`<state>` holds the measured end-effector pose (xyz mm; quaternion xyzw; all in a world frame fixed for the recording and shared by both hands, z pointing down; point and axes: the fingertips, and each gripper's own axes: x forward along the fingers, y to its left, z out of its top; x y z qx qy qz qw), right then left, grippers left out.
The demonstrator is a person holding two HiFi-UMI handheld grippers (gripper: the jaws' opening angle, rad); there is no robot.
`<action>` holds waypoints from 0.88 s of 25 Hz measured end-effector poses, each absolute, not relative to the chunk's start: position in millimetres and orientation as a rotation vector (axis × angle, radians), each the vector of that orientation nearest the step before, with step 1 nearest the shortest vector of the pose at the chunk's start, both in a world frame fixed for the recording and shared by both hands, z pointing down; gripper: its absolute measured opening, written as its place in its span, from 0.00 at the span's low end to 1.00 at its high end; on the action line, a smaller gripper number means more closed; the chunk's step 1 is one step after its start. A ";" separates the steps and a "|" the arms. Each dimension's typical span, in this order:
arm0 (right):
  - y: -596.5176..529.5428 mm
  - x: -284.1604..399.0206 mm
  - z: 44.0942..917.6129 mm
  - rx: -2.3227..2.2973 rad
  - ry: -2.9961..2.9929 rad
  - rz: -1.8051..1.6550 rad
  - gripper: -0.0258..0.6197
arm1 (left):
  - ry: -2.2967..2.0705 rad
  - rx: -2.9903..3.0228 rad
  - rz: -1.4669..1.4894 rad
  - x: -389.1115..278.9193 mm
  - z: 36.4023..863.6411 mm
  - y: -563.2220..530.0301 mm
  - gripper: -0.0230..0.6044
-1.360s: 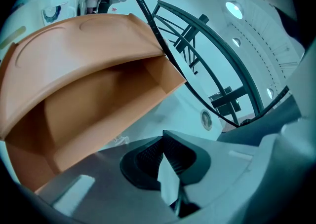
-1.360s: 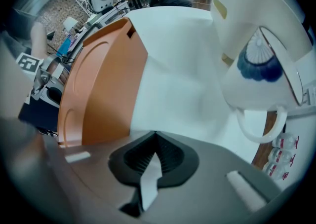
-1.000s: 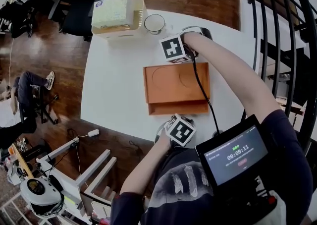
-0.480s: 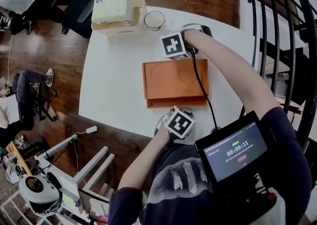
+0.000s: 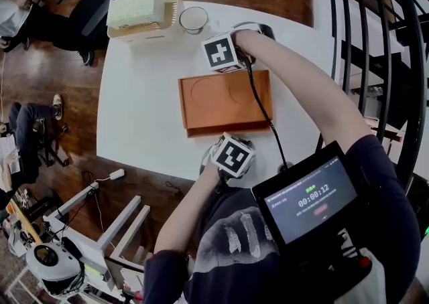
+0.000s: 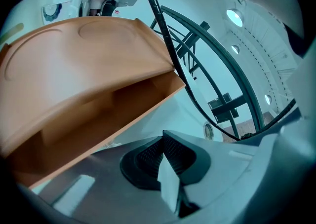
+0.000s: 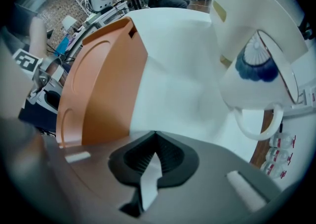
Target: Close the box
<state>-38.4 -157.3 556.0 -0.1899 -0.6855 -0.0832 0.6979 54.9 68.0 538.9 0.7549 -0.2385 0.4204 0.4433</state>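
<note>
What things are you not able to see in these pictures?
Inside of the orange box: its top covers it in every view.
Small words on the chest screen: head view, too small to read.
Writing on the papers in the beige basket: head view, too small and blurry.

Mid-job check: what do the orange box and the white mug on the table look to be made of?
Flat orange box: likely moulded plastic or stiff coated board, I cannot tell which. The finish is matte, the colour smooth and even, the walls thin, and round shapes are pressed into its top.
White mug with a blue mark: probably glazed ceramic, going by its glossy white surface and thick looped handle.
</note>
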 end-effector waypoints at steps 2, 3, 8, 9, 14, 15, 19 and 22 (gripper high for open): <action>-158.4 -40.6 555.6 -0.422 -1.533 -0.191 0.05 | -0.594 1.871 1.041 53.9 539.1 66.0 0.06; -158.6 -41.0 555.2 -0.423 -1.531 -0.197 0.05 | -0.594 1.872 1.035 54.8 538.8 65.1 0.06; -156.6 -35.9 554.9 -0.428 -1.508 -0.209 0.05 | -0.589 1.874 1.007 61.1 537.1 62.0 0.06; -156.5 -35.9 555.0 -0.426 -1.509 -0.209 0.05 | -0.590 1.873 1.007 60.3 537.2 61.1 0.06; -156.5 -39.6 554.8 -0.415 -1.532 -0.207 0.05 | -0.588 1.875 1.022 55.4 538.1 56.8 0.06; -156.5 -39.7 554.7 -0.413 -1.536 -0.204 0.05 | -0.588 1.874 1.025 54.9 538.4 56.8 0.06; -155.0 -40.0 554.5 -0.419 -1.536 -0.207 0.05 | -0.594 1.878 1.018 55.6 538.1 55.2 0.06; -153.4 -39.9 554.5 -0.430 -1.520 -0.227 0.05 | -0.605 1.887 1.026 54.9 537.8 51.2 0.06</action>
